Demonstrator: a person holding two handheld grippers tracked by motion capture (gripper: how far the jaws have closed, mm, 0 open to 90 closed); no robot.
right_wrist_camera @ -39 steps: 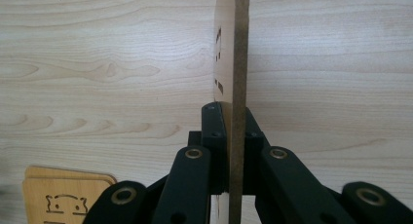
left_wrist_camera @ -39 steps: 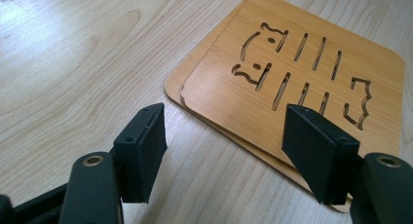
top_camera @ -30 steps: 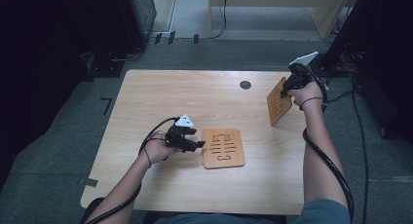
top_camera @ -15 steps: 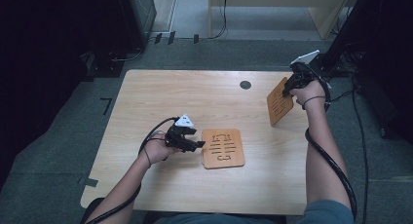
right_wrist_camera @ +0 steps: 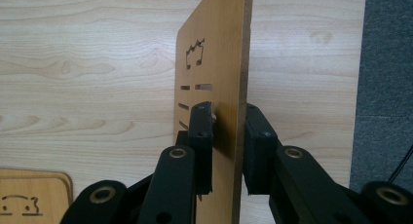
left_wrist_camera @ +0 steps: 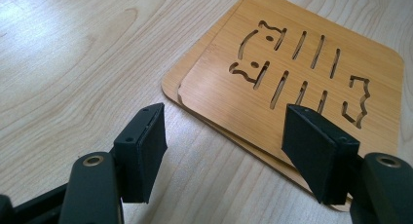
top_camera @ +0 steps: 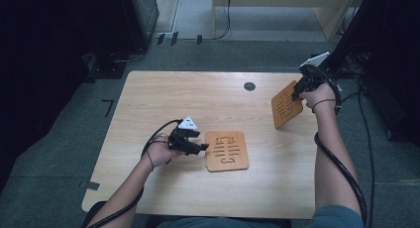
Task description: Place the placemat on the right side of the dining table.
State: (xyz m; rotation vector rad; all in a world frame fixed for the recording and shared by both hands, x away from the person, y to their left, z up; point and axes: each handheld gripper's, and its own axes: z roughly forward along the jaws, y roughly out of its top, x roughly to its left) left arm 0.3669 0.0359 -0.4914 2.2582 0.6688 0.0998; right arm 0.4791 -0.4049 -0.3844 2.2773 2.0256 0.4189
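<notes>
Two wooden coasters with cut-out slots lie stacked near the middle of the light wooden table. My left gripper stands open at the stack's left edge, its jaws low over the table and spread before the stack's near corner. A third wooden coaster is held on edge above the table's right side. My right gripper is shut on it, one jaw on each face.
A small dark round disc sits in the table top at the back. The table's right edge with grey floor beyond runs close to the raised coaster. Dark furniture and cables stand around the table.
The right gripper has lifted its coaster slightly up and to the right. The left gripper and the stack have stayed where they were.
</notes>
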